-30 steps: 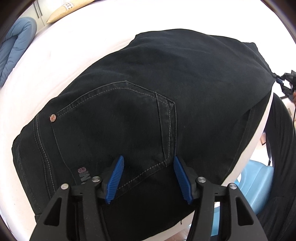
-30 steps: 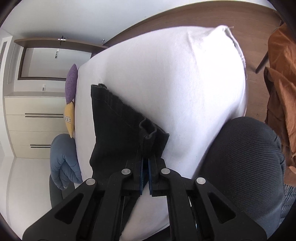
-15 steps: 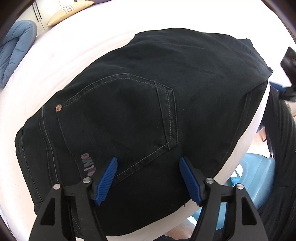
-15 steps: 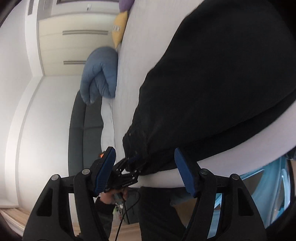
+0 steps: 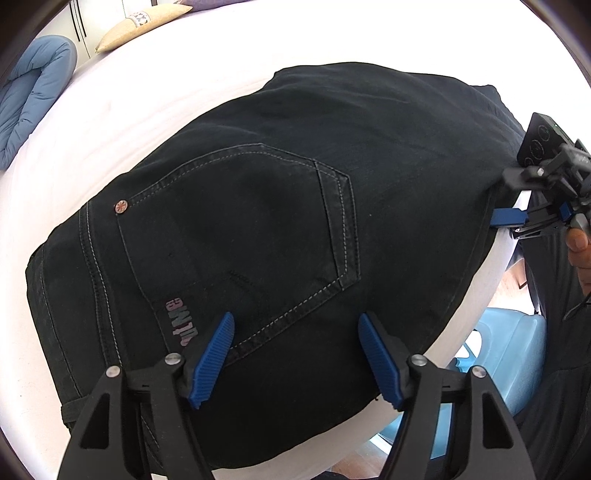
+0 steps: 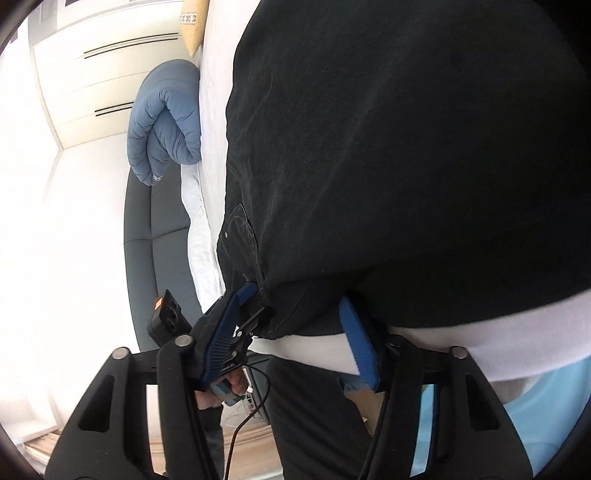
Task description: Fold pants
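Our left tongs, black arms with ribbed blue pads, stand wide apart and hold nothing; they hover just above the folded black denim pants, near the lower corner of the stitched back pocket. Our right tongs are also spread apart, with nothing between the pads; one blue fingertip is next to the edge of the pants, at the border of the bed, though we cannot tell if it touches the cloth. In the left wrist view we see the right tongs at the far right end of the pants, close to the fabric edge. In the right wrist view the left tongs appear at the other end of the pants, beside the seam. The pants lie flat on the white bed sheet, folded into a short wide bundle, with a copper rivet and a small pink printed logo near the pocket. Further out, a blue padded quilt lies rolled at the side of the bed, a beige cushion lies near the head, and a light blue plastic tub stands below the bed edge. In the right wrist view a dark grey sofa stands beside the bed.
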The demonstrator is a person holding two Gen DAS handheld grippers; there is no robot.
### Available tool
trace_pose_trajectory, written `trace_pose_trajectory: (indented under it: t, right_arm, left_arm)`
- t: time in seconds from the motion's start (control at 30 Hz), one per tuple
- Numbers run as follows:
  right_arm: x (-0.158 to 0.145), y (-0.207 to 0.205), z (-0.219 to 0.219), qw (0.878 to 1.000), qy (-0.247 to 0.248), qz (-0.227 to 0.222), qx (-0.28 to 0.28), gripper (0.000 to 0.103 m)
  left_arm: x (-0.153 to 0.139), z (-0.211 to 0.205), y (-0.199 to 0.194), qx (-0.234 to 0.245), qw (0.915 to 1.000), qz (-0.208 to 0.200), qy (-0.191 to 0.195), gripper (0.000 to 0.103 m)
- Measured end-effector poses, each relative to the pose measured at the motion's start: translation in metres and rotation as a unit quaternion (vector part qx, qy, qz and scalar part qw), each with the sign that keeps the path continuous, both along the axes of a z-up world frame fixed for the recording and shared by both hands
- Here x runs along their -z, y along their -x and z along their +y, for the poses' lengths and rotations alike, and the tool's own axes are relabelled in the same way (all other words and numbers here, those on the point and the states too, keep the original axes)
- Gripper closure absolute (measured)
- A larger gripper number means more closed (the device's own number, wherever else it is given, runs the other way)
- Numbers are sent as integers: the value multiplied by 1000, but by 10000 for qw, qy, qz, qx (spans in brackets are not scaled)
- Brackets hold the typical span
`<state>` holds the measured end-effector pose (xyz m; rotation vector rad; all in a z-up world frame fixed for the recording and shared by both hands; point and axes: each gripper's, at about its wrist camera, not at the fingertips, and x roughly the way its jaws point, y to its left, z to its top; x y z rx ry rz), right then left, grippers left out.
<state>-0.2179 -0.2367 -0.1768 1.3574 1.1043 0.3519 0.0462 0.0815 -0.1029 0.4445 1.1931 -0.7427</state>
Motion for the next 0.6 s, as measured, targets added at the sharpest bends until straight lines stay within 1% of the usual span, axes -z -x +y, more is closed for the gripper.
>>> trace_pose_trajectory:
  t: [0.03,0.07,0.1,0.13,0.2,0.27,0.33,0.37,0.43,0.5,0.53,0.57,0.6]
  right_arm:
    - [1,-3,2,10000,59,17,-73,74]
    - [2,-4,4,9999,119,49,-103,83]
    - [4,-5,2,9998,134,68,-112,88]
    - [5,-7,4,9997,174,107,-140,98]
    - [3,-12,10,9993,315,80,-192,100]
    - [-7,-15,19,9977,595,-39,-317,101]
    - [-17,-12,22,9960,770,-174,-414,101]
    - [-21,-11,27,9952,806,-244,-491,101]
    - [-22,-9,34,9951,769,-246,-566,101]
    - [-16,-5,37,9953,737,-123,-623,101]
    - [-9,-3,38,9952,770,-1,-609,101]
    - [-1,-2,36,9959,709,112,-548,101]
    - [8,-2,33,9973,529,165,-481,101]
  left_arm:
    - [0,-1,0,0,10000,-6,-11,31]
    - [0,0,1,7,10000,-10,-19,31]
    - [-1,-2,1,12,10000,-9,-21,31]
    - [-1,-1,1,21,10000,-4,-15,31]
    - [-2,-3,1,39,10000,-3,-17,31]
    - [-1,-4,1,47,10000,-24,-25,31]
    - [-1,-4,3,55,10000,-48,-40,31]
    - [-1,-4,3,65,9999,-67,-62,31]
    - [-2,-3,6,94,9997,-148,-160,31]
    - [-3,0,7,81,9993,-236,-265,31]
    - [-3,3,7,50,9994,-228,-244,30]
    - [-3,6,6,16,9995,-212,-213,30]
    - [-4,8,6,-14,9996,-210,-210,30]
